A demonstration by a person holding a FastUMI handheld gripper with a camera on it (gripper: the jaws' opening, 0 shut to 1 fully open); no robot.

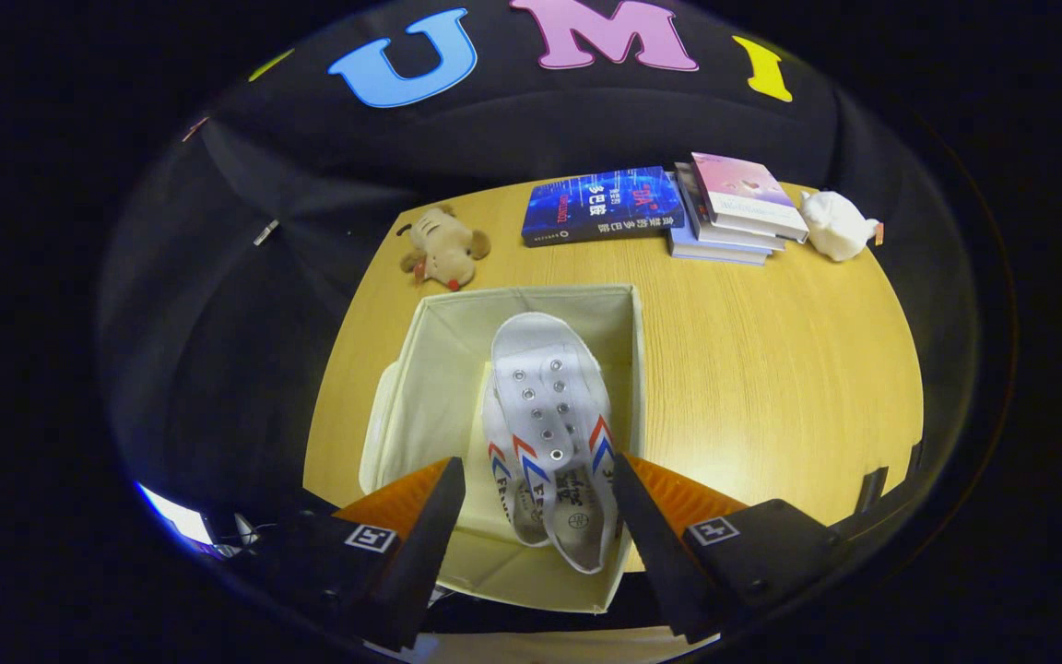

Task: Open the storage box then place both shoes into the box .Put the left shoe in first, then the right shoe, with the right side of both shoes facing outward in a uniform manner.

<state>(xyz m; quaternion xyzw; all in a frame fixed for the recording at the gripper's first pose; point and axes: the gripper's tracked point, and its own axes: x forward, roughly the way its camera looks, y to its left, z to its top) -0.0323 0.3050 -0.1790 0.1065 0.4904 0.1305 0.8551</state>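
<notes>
An open cream fabric storage box (531, 291) stands on the wooden table (771, 369), its lid flap hanging down the left side. Two white canvas shoes with red and blue stripes lie inside it, toes pointing away from me. The upper shoe (551, 397) rests partly on the lower shoe (500, 461), which peeks out at its left. My gripper (536, 470) hovers over the box's near half, open, with the shoes' heel ends showing between the fingers. The right fingertip (625, 480) sits close to the upper shoe's side; a gap separates the left one from the shoes.
Beyond the box lie a brown plush dog (443, 249), a blue book (600, 205), a stack of books (734, 210) and a white plush toy (835, 226) near the table's far edge. Bare tabletop stretches to the right of the box.
</notes>
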